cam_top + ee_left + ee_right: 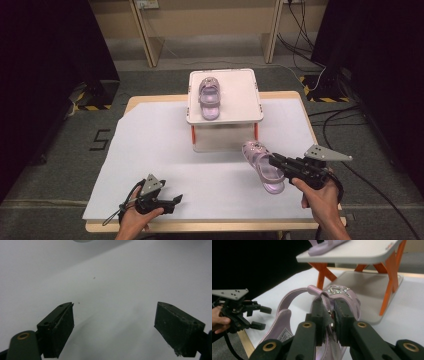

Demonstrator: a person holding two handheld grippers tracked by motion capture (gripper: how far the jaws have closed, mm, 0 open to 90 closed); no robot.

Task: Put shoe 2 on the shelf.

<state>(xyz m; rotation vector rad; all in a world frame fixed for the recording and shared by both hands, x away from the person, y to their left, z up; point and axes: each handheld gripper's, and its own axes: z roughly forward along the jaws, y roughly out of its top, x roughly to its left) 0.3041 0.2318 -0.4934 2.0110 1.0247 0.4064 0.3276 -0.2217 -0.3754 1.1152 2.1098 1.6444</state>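
With our right tool (274, 159) pinching the glossy lilac plastic sandal (263, 166) by its strap above the worktop (150, 150) and the left tool (176, 200) spread, we judged a level lift onto the white orange-legged stand (240, 95) best.

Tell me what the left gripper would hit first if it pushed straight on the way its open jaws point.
Probably nothing soon: the left gripper points right across the bare white table sheet. The lilac plastic sandal in the right gripper sits farther along, seemingly lifted.
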